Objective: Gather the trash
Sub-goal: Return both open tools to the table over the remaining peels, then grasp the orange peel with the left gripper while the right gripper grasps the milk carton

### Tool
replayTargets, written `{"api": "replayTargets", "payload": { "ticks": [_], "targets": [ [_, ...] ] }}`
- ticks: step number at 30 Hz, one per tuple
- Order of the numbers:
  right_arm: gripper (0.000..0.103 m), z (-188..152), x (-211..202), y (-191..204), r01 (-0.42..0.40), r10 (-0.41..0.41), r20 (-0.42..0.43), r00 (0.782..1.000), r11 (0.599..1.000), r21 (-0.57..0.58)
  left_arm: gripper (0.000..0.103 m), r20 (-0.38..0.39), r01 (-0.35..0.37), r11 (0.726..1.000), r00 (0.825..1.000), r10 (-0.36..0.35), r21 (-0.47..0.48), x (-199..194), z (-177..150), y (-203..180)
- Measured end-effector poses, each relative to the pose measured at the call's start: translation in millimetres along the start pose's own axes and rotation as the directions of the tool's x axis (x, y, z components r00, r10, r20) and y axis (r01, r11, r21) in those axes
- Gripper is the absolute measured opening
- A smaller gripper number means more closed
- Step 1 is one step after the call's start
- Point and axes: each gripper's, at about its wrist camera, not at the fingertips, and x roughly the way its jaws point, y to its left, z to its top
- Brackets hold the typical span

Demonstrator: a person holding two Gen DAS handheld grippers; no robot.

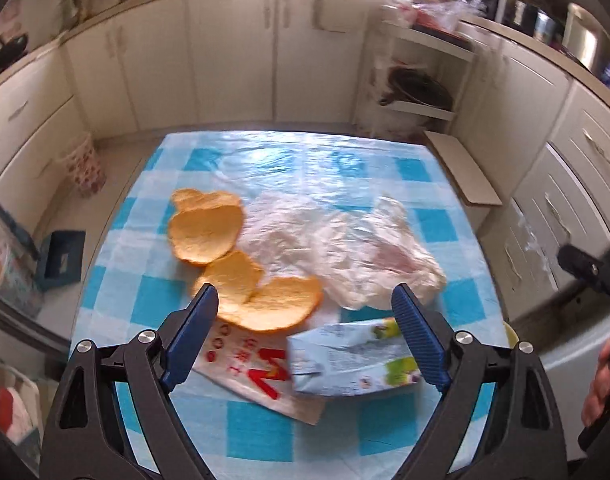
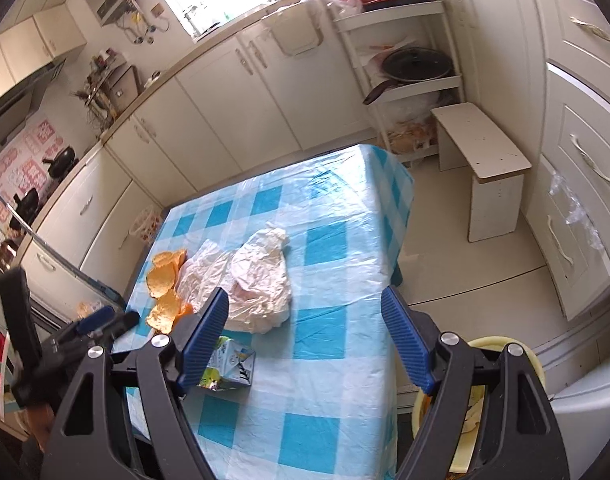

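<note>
Several orange peels (image 1: pixel 225 256) lie on the blue-checked table (image 1: pixel 445 220), beside a crumpled white plastic bag (image 1: pixel 337 248). Nearer to me are a flattened drink carton (image 1: pixel 345 356) and a paper bag with red print (image 1: pixel 257 376). My left gripper (image 1: pixel 305 296) hovers open above the peels and the carton, holding nothing. My right gripper (image 2: pixel 305 296) is open and empty too, over the table's right side, with the plastic bag (image 2: pixel 261 280), the peels (image 2: pixel 163 284) and the carton (image 2: pixel 229 368) to its left. The left gripper (image 2: pixel 109 320) shows at the table's left edge.
A yellow bin (image 2: pixel 489 344) with some scraps in it stands off the table's near right corner. A low white stool (image 2: pixel 481 152) and a rack with a pan (image 2: pixel 417 64) are beyond. Cabinets line the walls. A patterned basket (image 1: pixel 85 168) sits on the floor at left.
</note>
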Motion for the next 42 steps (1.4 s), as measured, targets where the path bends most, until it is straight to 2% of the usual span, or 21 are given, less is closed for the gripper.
{"api": "replayTargets", "payload": {
  "ticks": [3, 7, 15, 20, 24, 30, 33, 37, 42],
  "targets": [
    [0.076, -1, 12, 15, -0.004, 0.003, -0.02, 1.0, 1.0, -0.031, 0.085, -0.035, -0.036, 0.989, 0.999, 0.031, -0.14, 9, 5, 49],
    [0.076, -5, 30, 31, -0.015, 0.012, -0.054, 0.998, 0.998, -0.058, 0.085, -0.062, -0.05, 0.97, 0.997, 0.037, -0.236, 15, 2, 86],
    [0.076, -23, 65, 65, -0.057, 0.032, -0.169, 0.985, 0.988, -0.144, 0.085, -0.096, -0.04, 0.971, 0.995, 0.018, -0.235, 28, -3, 91],
    [0.076, -33, 74, 71, -0.071, 0.024, -0.212, 0.977, 0.974, -0.214, 0.084, -0.162, 0.012, 0.966, 0.985, -0.056, -0.26, 48, -10, 87],
    [0.086, -42, 66, 90, -0.087, 0.014, -0.2, 0.98, 0.927, -0.364, 0.084, -0.187, 0.025, 0.961, 0.979, -0.079, -0.275, 57, -15, 83],
    [0.088, -62, 69, 123, -0.151, 0.038, -0.216, 0.976, 0.828, -0.54, 0.084, -0.22, 0.015, 0.952, 0.972, -0.085, -0.305, 73, -16, 80],
    [0.088, -63, 76, 133, -0.166, 0.045, -0.216, 0.975, 0.798, -0.579, 0.083, -0.245, 0.002, 0.948, 0.966, -0.085, -0.319, 81, -17, 79],
    [0.088, -60, 89, 140, -0.206, 0.077, -0.237, 0.968, 0.784, -0.586, 0.081, -0.262, 0.012, 0.943, 0.959, -0.104, -0.332, 89, -18, 80],
    [0.088, -62, 115, 147, -0.246, 0.049, -0.321, 0.946, 0.754, -0.609, 0.075, -0.276, 0.02, 0.946, 0.954, -0.115, -0.323, 97, -14, 79]
  ]
}}
